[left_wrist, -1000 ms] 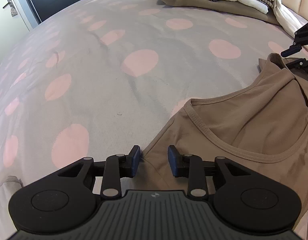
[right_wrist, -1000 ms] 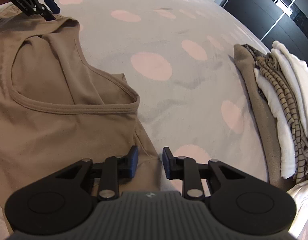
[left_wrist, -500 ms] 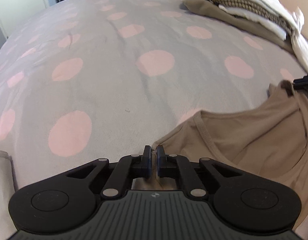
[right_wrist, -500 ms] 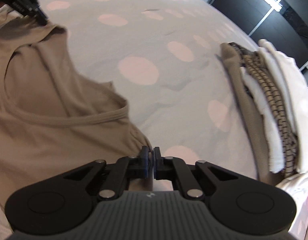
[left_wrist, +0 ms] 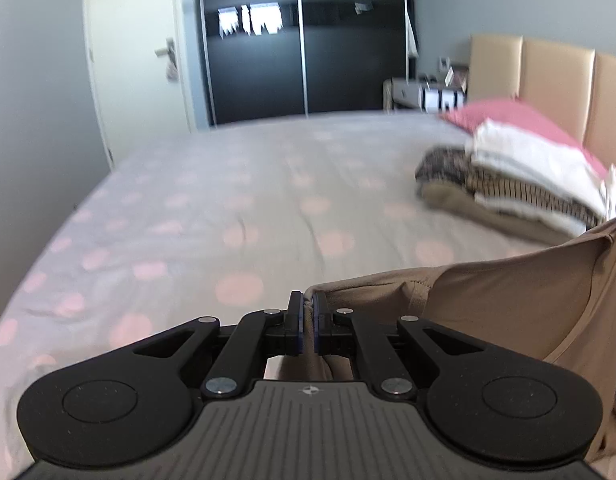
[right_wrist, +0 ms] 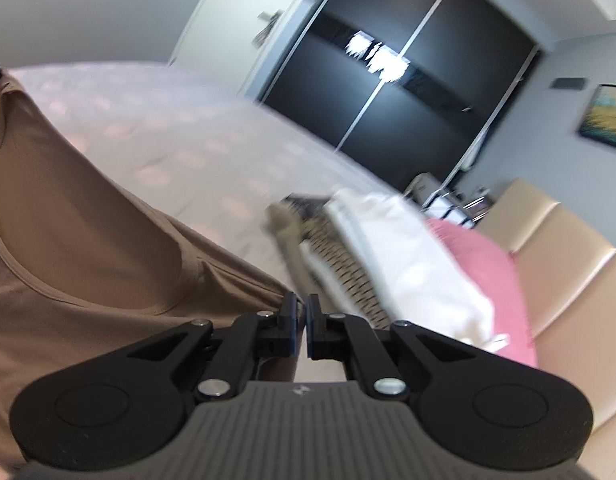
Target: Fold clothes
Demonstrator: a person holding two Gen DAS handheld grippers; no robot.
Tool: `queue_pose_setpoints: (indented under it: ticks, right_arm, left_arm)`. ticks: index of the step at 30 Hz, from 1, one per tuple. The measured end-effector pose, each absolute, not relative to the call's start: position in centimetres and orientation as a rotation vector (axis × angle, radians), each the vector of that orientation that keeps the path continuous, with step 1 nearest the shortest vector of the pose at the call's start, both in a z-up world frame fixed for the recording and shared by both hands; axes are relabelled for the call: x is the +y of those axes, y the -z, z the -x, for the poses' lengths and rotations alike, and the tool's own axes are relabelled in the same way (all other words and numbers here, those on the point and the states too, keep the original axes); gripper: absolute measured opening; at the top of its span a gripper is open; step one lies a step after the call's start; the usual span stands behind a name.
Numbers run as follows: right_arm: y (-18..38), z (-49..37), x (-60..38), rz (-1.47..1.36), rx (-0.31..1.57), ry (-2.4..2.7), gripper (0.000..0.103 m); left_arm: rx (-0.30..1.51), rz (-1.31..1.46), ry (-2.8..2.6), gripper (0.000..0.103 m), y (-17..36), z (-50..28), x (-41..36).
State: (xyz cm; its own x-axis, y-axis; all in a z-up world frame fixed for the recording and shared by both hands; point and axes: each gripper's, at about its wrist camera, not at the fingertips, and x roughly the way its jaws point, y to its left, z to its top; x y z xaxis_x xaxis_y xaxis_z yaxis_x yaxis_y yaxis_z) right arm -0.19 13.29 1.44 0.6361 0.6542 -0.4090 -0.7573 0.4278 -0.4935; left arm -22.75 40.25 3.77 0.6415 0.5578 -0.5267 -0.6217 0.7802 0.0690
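both hand-held grippers, left (left_wrist: 307, 325) and right (right_wrist: 301, 325), pinch the tan top (left_wrist: 520, 300) stretched between them.

Black wardrobe (left_wrist: 304, 40), white door (left_wrist: 136, 60), beige headboard (left_wrist: 548, 80).

The brown top (left_wrist: 520, 304) runs off the right edge in the left wrist view and off the left and bottom edges in the right wrist view, so its lower part is unseen. The stack of folded clothes (right_wrist: 360, 248) is motion-blurred; its layers cannot be counted. Items on the nightstand (left_wrist: 428, 92) are too small to identify. The bed's (left_wrist: 228, 200) spots smear.
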Motion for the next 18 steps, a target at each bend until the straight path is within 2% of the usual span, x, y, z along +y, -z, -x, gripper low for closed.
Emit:
queue_pose_setpoints:
  ticks: [18]
  right_arm:
    - [-20.4,11.6,-1.6,0.315,-0.317,-0.673,0.005]
  left_arm:
    - [0.035,-0.005,-0.657,0.002,-25.5,34.4,26.6]
